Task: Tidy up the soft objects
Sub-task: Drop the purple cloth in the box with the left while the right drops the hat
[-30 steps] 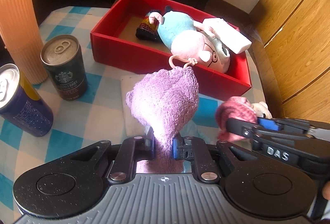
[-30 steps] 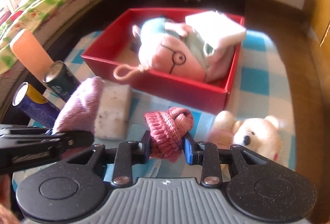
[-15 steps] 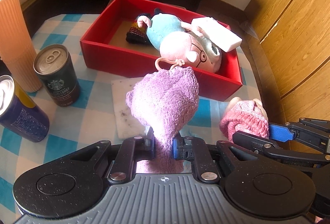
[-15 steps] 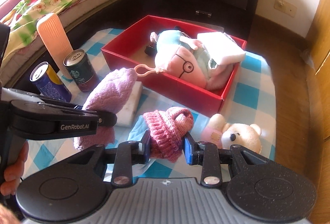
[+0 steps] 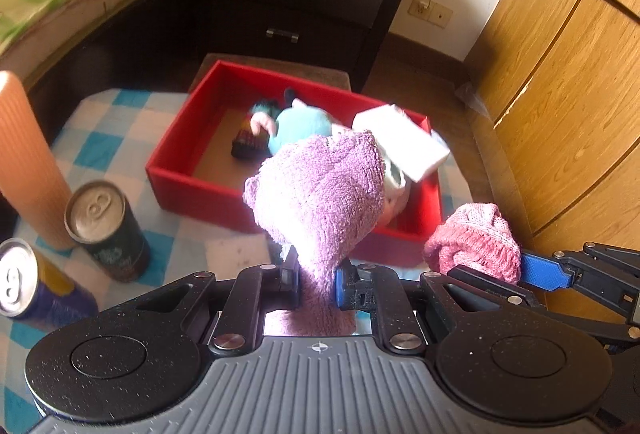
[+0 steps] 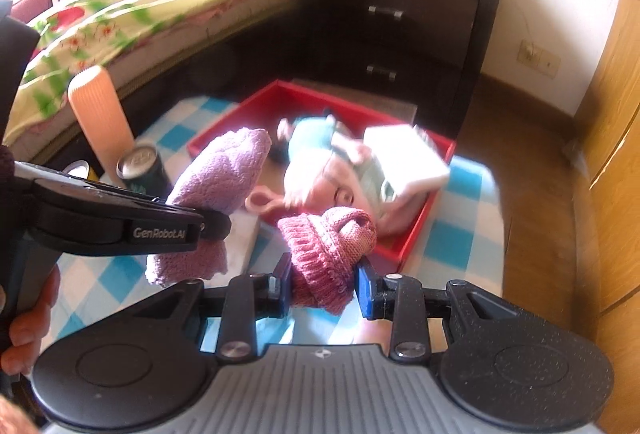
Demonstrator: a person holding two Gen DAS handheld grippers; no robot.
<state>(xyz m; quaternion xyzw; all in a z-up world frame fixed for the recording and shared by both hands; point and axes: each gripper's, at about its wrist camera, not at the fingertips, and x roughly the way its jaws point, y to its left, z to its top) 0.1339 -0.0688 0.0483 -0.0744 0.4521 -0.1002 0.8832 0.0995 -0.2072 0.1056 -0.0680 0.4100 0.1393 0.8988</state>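
Left gripper (image 5: 316,280) pinches fluffy purple terry cloth (image 5: 320,202); right gripper (image 6: 323,288) pinches pink ribbed knit hat (image 6: 326,250). Carry both over near wall of red rectangular box (image 5: 184,138), release above bare floor left of plush pig (image 5: 298,124). Box lies ahead, below both claws; keep cloth clear of cans (image 5: 106,230).

The left hand-held gripper (image 5: 317,281) pinches a purple fuzzy cloth (image 5: 320,194), which stands up in front of the red box (image 5: 192,190). Inside the box lie a plush toy (image 5: 298,124) (partly hidden) and a white block (image 5: 404,142). At right, the right hand-held gripper (image 5: 516,270) clamps a pink knit hat (image 5: 474,240). Two cans (image 5: 106,230) stand on the checkered counter (image 5: 108,142).
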